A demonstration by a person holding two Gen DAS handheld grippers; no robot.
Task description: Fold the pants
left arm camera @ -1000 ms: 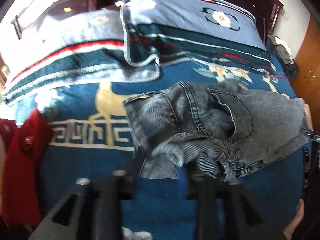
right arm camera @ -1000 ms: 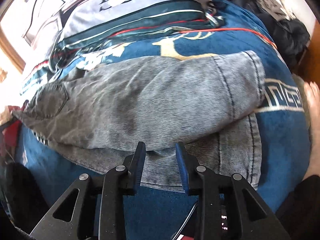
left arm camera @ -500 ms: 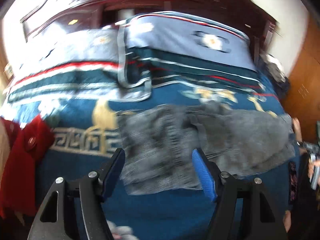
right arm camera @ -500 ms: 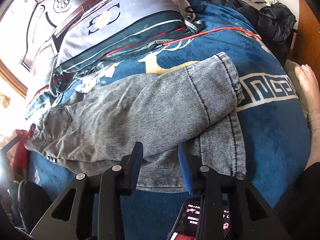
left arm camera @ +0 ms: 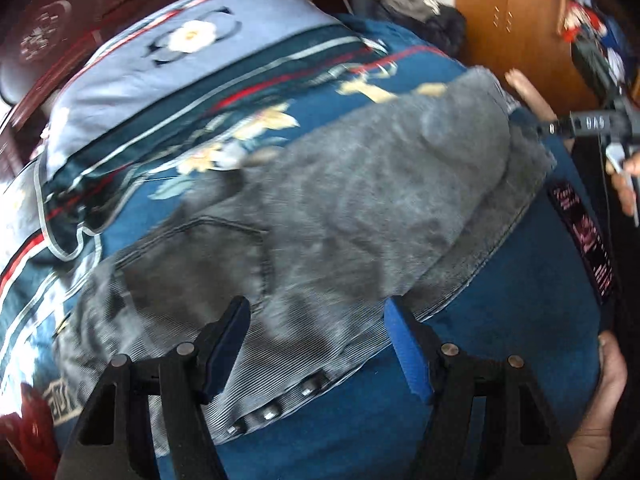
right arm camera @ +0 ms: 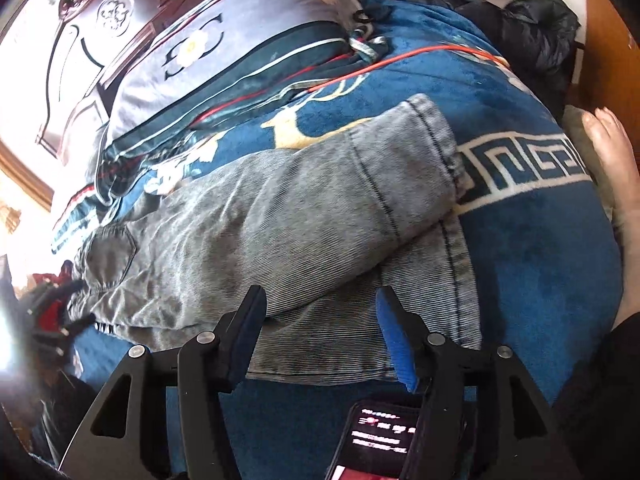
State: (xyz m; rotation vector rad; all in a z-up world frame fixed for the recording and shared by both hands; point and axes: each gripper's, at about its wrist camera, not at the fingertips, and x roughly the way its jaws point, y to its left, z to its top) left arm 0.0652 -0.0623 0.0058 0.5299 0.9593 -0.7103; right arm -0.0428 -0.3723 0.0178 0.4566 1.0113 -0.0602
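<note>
Grey denim pants (left arm camera: 360,208) lie across the blue blanket (left arm camera: 500,320), one leg folded over the other, with the waist at the left and the hems at the right. My left gripper (left arm camera: 316,308) hovers open over the fly buttons (left arm camera: 272,412), pinching nothing. In the right wrist view the pants (right arm camera: 300,208) show both hems; the upper leg lies askew over the lower one. My right gripper (right arm camera: 320,296) hangs above the lower leg's near edge. Its jaws are opening and the pads press on no cloth. The right gripper (left arm camera: 592,124) also shows at the left view's far right edge.
Pillows (left arm camera: 192,60) and a carved headboard (right arm camera: 112,12) lie beyond the pants. A lit phone (right arm camera: 384,436) rests on the blanket under my right gripper. A person's bare foot (right arm camera: 616,168) is at the right edge. Dark clothes (right arm camera: 520,12) are piled far right, and a red garment (left arm camera: 24,432) sits at the left.
My left gripper let go of the bunched waist, opened wide and swung right along the pants, which now lie flat. My right gripper's jaws spread apart and it barely shifted.
</note>
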